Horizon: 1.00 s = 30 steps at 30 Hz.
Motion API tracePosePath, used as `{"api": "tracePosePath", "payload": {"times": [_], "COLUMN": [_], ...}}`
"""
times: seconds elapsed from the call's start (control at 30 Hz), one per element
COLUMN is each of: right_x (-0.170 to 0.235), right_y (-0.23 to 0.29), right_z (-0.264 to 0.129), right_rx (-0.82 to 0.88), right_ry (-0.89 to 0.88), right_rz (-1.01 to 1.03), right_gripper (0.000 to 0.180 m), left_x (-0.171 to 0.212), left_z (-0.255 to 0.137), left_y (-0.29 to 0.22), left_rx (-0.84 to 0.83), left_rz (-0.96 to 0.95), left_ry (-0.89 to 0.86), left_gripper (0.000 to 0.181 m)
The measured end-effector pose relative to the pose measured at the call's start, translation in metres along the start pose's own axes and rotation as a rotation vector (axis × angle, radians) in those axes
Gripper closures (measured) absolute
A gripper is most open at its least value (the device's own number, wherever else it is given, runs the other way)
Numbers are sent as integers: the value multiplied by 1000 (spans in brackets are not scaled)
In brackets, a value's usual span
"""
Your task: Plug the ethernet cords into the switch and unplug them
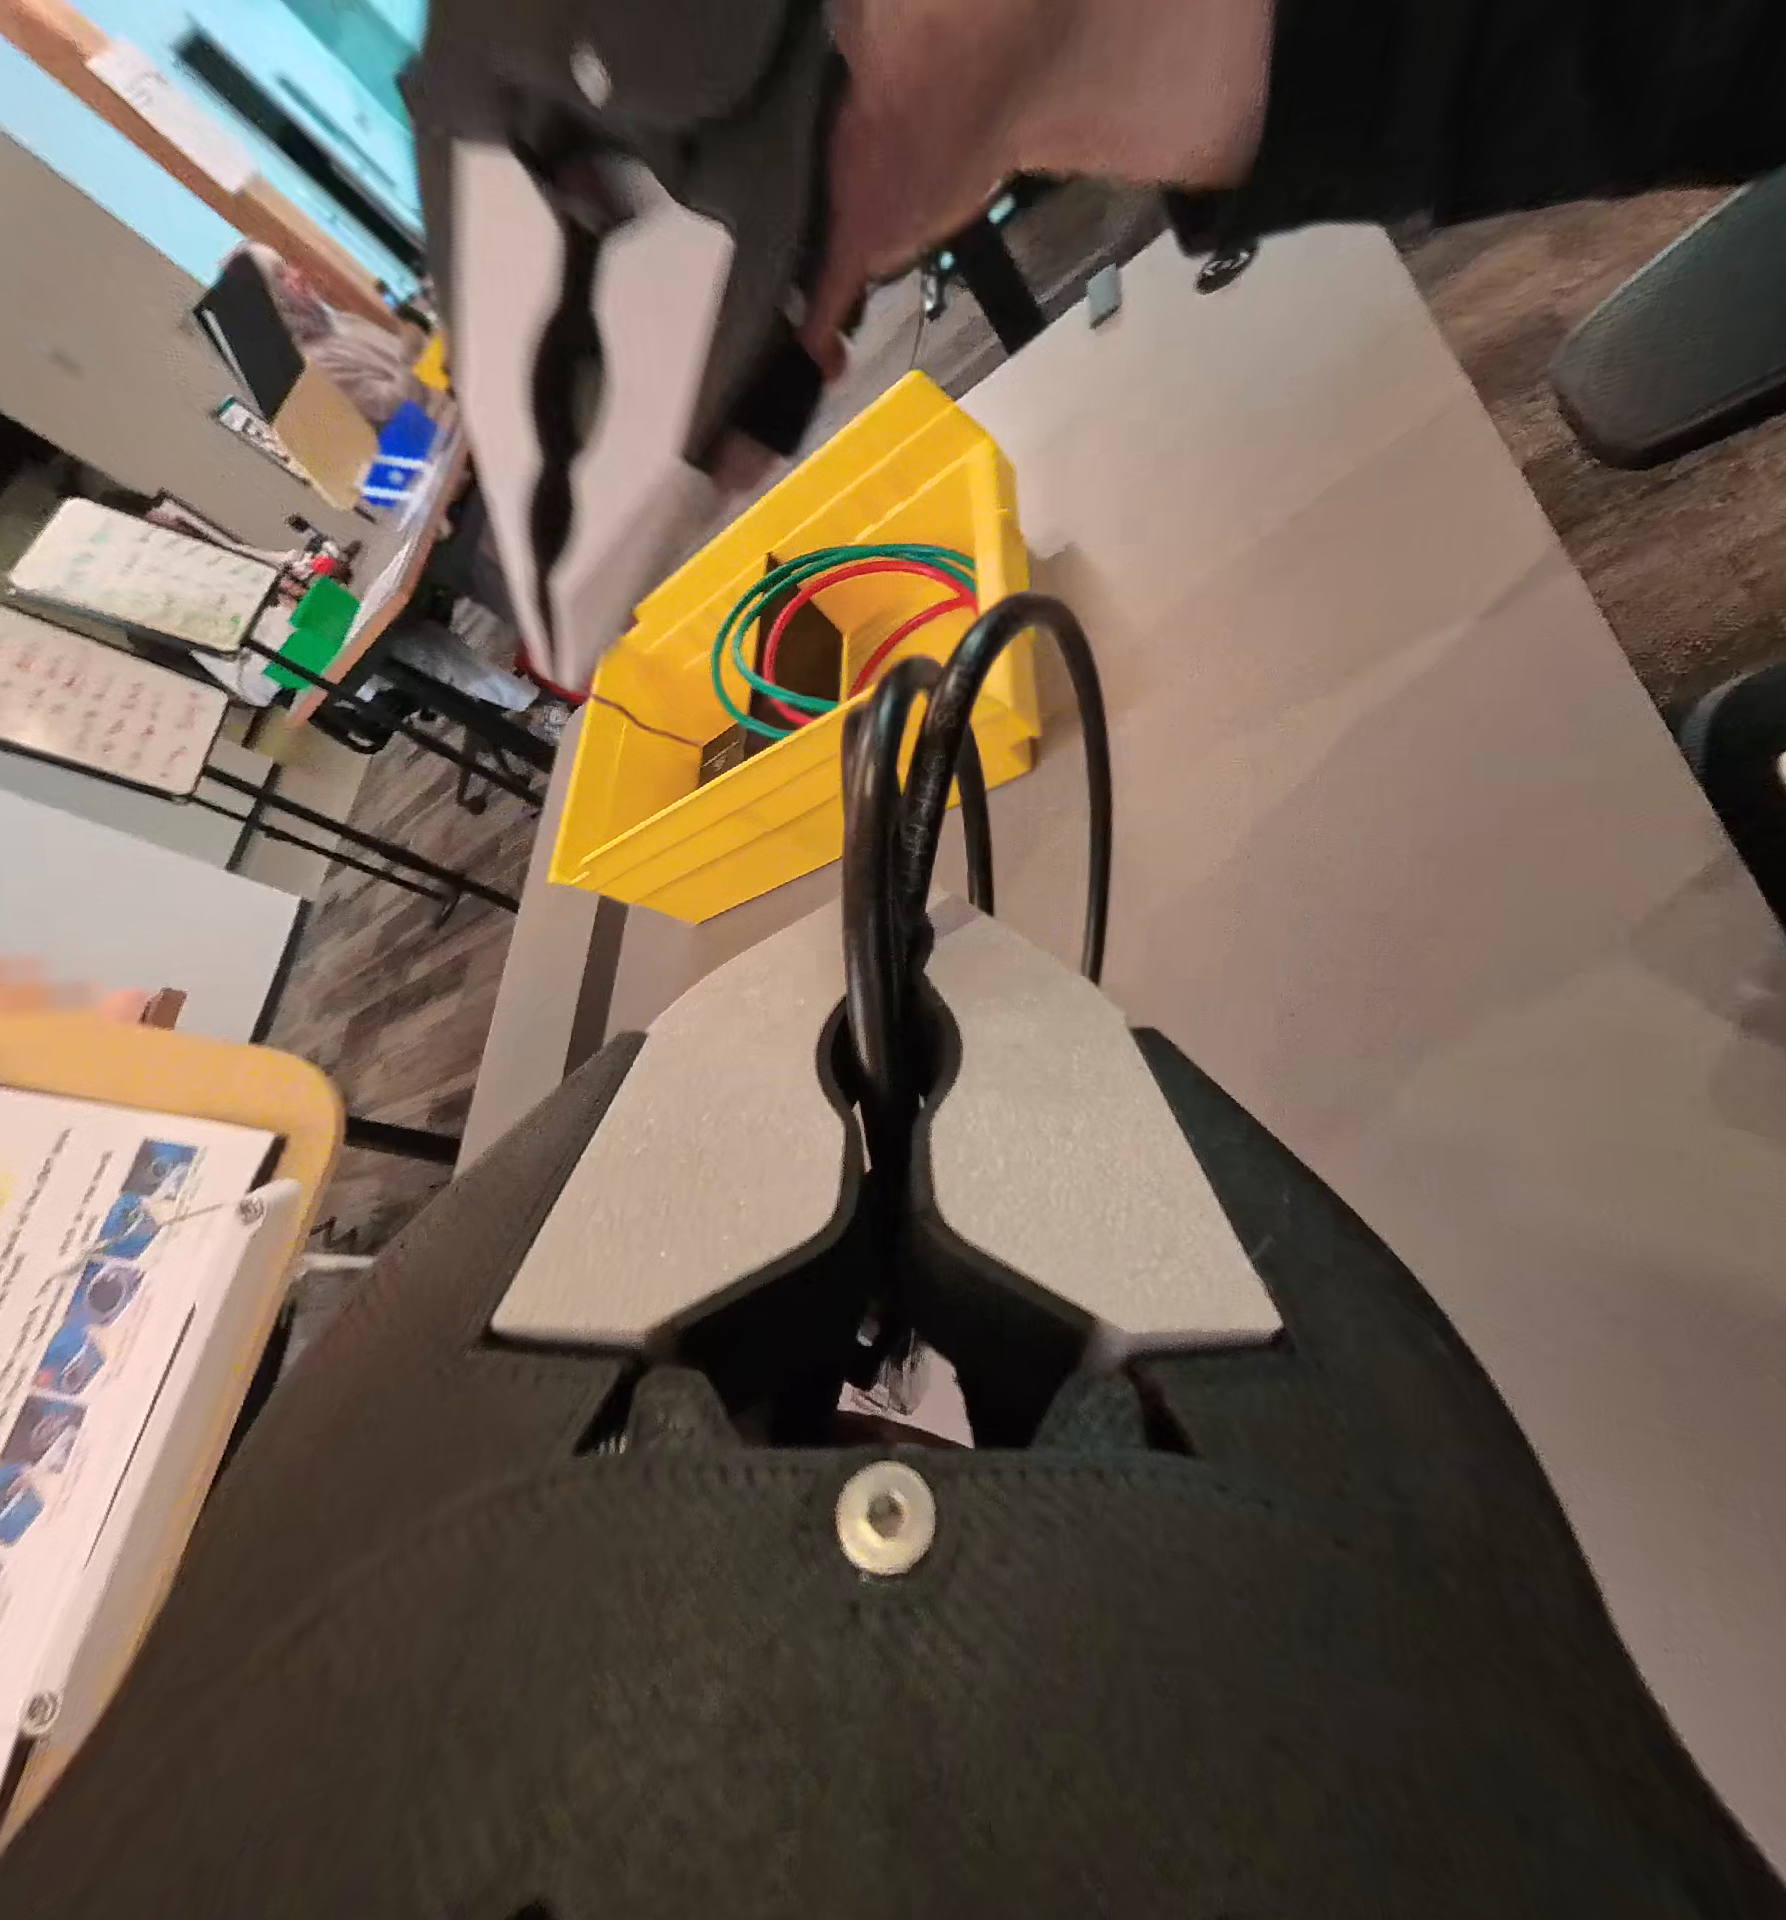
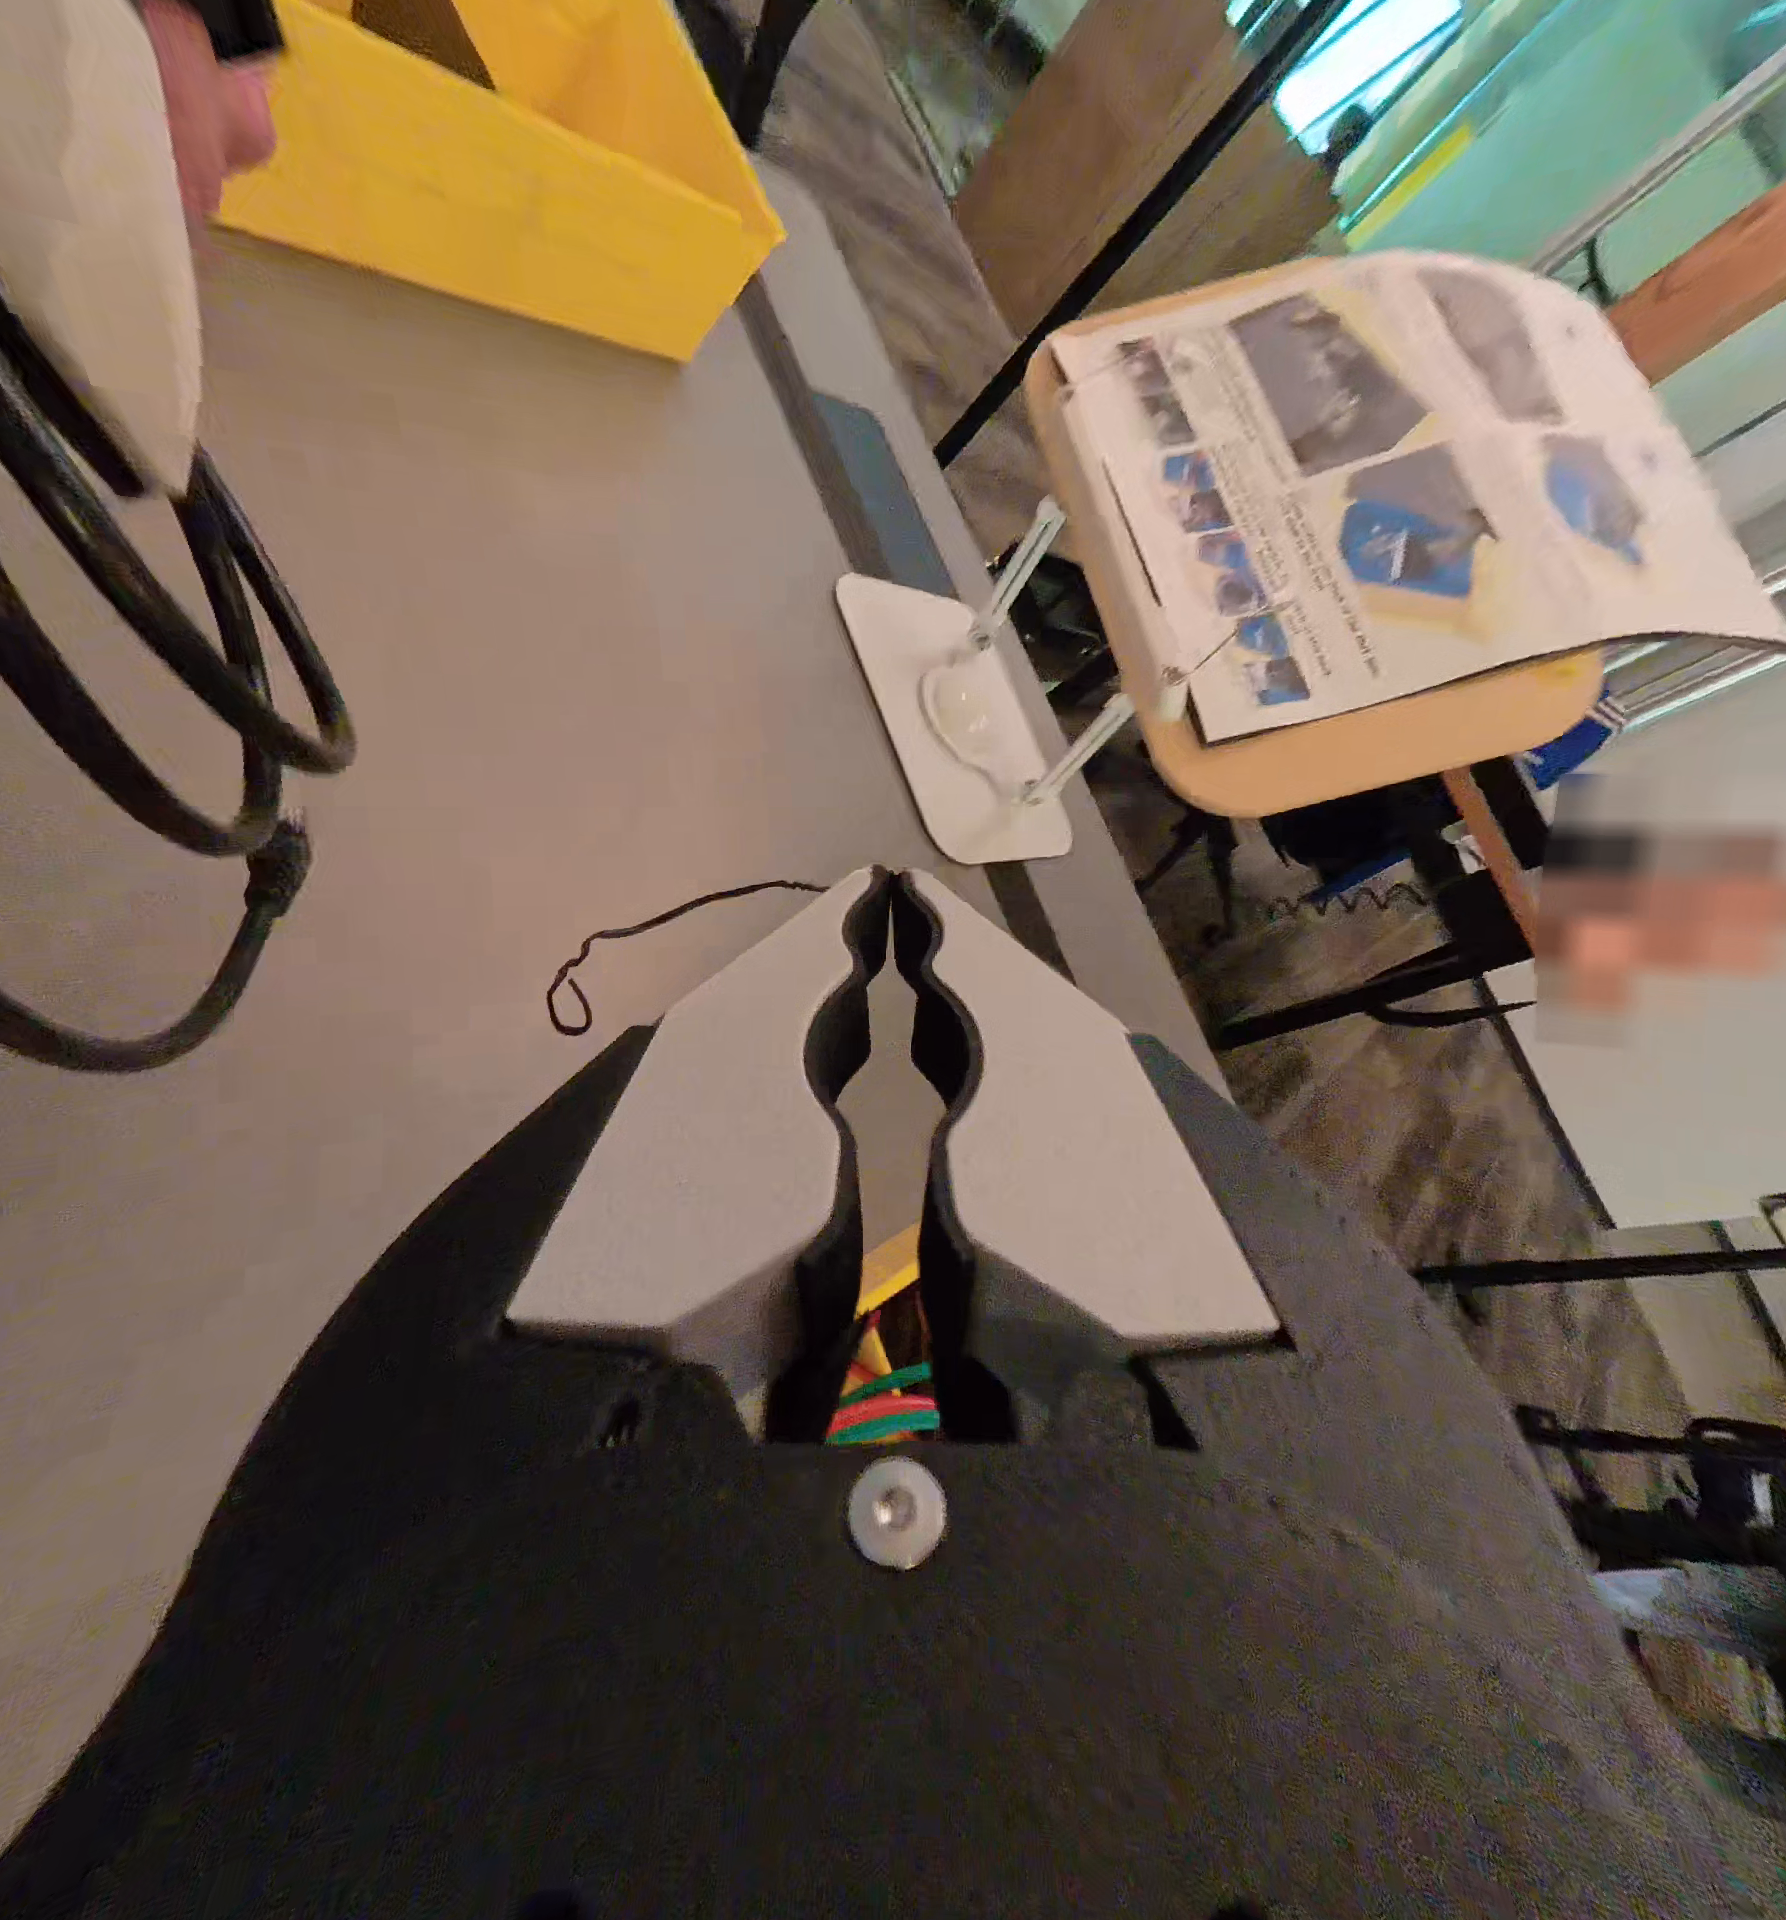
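My left gripper [image 1: 915,935] is shut on a coiled black ethernet cord [image 1: 1034,644], and its loops stand up out of the jaws. One plug end shows behind the fingers. My right gripper [image 2: 889,883] is shut at the tips on a thin black twist tie [image 2: 660,925] that curls out to the left over the table. In the left wrist view the right gripper [image 1: 556,665] hangs above the near corner of a yellow bin [image 1: 660,831]. The bin holds green and red cords [image 1: 764,623] and a dark box [image 1: 723,753]. The black coil [image 2: 89,675] and left gripper [image 2: 156,457] show upper left in the right wrist view.
The grey table [image 1: 1336,727] stretches right of the bin. A paper stand [image 2: 1367,499] on a white base [image 2: 956,727] sits at the table's edge [image 2: 868,468]. A second yellow bin [image 2: 473,177] stands beyond. Chairs, whiteboards and other desks surround the table. Some 12 cm of space lies between my two pairs of fingers.
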State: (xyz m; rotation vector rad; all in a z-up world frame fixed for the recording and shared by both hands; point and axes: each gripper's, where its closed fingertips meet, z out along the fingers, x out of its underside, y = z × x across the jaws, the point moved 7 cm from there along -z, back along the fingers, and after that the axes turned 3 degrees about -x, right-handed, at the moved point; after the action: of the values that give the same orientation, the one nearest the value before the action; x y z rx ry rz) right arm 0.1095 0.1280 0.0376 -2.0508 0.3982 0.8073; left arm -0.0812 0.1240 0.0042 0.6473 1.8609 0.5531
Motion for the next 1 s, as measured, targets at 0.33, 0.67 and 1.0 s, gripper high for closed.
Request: {"api": "tracePosePath", "payload": {"times": [0.33,0.67,1.0], "right_x": [51,41,-15], "right_y": [54,71,44], "right_z": [82,94,39], "right_rx": [-299,-310,-327], "right_ry": [134,197,-221], "right_rz": [133,74,170], "right_gripper": [180,142,133], "left_x": [28,47,52], "left_z": [-10,-8,-7], "left_y": [20,28,37], "left_rx": [-59,-83,-141], "left_rz": [-53,-99,-192], "left_ry": [66,120,127], "left_gripper": [181,181,181]}}
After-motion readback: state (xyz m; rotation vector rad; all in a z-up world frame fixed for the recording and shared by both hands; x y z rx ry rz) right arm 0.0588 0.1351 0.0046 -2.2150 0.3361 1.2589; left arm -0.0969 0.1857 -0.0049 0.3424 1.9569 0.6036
